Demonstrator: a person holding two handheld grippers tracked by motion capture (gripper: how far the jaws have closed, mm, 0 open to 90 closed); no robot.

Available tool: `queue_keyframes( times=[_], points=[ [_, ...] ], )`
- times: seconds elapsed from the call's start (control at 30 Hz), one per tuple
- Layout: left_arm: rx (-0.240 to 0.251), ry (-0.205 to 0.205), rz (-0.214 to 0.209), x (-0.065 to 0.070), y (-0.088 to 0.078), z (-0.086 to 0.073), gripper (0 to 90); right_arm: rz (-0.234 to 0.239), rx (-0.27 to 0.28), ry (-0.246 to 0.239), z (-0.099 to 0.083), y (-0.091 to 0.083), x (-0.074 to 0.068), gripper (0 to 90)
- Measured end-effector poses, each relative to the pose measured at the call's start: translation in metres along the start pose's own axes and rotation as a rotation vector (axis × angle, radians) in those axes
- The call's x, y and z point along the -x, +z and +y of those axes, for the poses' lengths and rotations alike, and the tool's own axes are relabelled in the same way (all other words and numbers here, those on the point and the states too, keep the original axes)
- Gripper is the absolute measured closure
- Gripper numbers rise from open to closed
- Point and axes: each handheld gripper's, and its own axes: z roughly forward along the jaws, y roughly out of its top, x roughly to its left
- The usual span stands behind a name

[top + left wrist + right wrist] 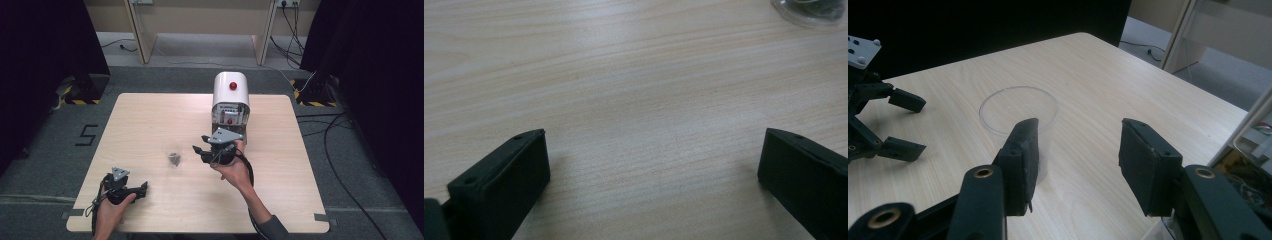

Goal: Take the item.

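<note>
Clear plastic cup [174, 158] stands upright near the middle of the wooden table [150, 125], between the two grippers, and it holds something small and dark at its bottom that I cannot identify.

At the left, near the front edge of the table, the left gripper [144, 188] is held low in the person's left hand [114, 207], with its grey plate on top. In the left gripper view its two black jaws are spread wide over bare wood, with nothing between them, and the base of the cup [811, 11] appears at the top right corner, well apart from them.

Further right, past the cup, the right gripper [199, 150] is held above the table in the right hand [234, 170] and points to the left, toward the cup. In the right gripper view its jaws are also spread and hold nothing; the cup [1020, 125] is just beyond them, partly behind one jaw, and is not between them.

Just behind this gripper stands a white machine [230, 97] with a red button on top.
</note>
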Motion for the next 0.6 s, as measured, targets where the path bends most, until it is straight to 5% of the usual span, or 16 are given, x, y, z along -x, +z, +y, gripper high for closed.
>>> queue_keyframes(
  times=[0.6],
  points=[
    [0.001,0.000,0.001,0.000,0.000,0.000,0.0,-0.037,0.008,0.069,-0.031,-0.029,0.011,45.5]
  ],
)
